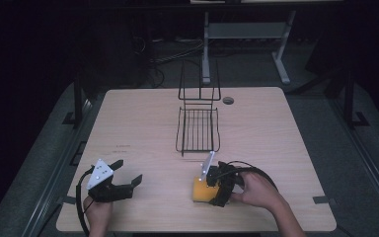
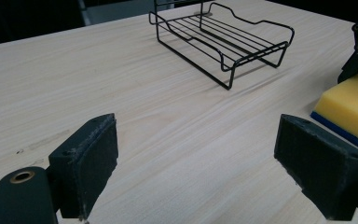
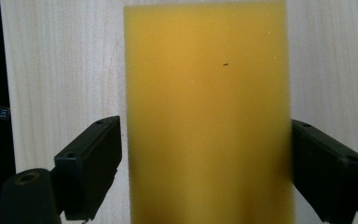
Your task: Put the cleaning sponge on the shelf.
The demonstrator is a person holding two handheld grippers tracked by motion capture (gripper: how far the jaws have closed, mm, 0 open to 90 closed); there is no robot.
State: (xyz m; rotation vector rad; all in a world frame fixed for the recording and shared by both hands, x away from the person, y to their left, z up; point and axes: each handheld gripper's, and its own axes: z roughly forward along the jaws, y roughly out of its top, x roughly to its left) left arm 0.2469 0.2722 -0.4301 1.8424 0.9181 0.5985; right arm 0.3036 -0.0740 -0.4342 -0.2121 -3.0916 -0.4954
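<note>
Right gripper (image 3: 205, 154), tilted down over the table's (image 1: 143, 128) near edge, jaws spread to either side of the yellow sponge (image 3: 207, 112) lying flat, barely touching its long sides. Left gripper (image 1: 127, 177), near the front-left corner, held low, jaws wide and empty. Black wire rack (image 1: 197, 129) stands mid-table.

a pale wooden table (image 1: 143, 128) carries a black wire rack (image 1: 198, 129) and a yellow sponge (image 1: 202, 190).
</note>
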